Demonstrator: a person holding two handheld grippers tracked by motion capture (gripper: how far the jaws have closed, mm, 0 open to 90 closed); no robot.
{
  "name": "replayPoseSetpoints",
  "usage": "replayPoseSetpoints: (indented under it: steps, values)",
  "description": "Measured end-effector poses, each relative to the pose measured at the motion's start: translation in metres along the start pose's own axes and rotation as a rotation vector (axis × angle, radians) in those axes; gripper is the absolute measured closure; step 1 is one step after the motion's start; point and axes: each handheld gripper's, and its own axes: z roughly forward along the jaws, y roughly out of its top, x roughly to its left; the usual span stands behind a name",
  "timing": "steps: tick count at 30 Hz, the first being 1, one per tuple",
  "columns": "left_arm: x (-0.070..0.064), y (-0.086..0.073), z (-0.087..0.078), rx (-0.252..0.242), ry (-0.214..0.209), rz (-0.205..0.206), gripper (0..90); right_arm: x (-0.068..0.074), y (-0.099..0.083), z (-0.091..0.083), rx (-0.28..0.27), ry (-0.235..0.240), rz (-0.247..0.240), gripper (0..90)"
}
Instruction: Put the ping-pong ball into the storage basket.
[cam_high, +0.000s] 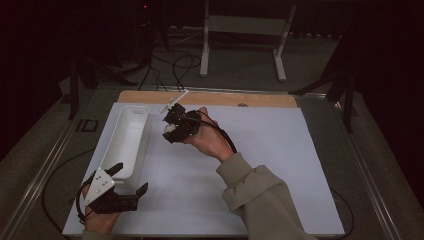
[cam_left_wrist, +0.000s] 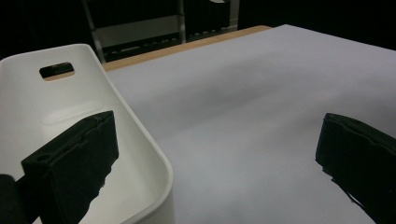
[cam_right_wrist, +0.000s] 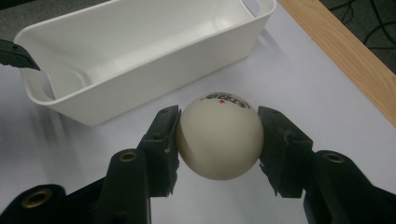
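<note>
The right claw (cam_right_wrist: 219, 140) carries a white ball (cam_right_wrist: 219, 137) just right of the white bin (cam_right_wrist: 140, 42), likely to drop inside next, while the left claw (cam_high: 131, 180) waits wide at the bin's near end.

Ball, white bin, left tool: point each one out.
ball (cam_right_wrist: 219, 140), right gripper view, its front face.
white bin (cam_high: 129, 136), high view, its inner floor.
left tool (cam_high: 131, 179), high view, midway between its open tips.

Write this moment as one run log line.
right gripper: shut on ball, beside bin | left gripper: open, straddling bin's near rim
</note>
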Motion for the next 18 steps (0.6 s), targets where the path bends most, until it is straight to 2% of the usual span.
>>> replayPoseSetpoints:
  steps: [18]
  values:
    - [-0.0003, 0.0001, -0.0008, -0.002, 0.001, 0.003, 0.0, 0.0075, 0.0064, 0.0028, -0.012, 0.013, -0.010, 50.9]
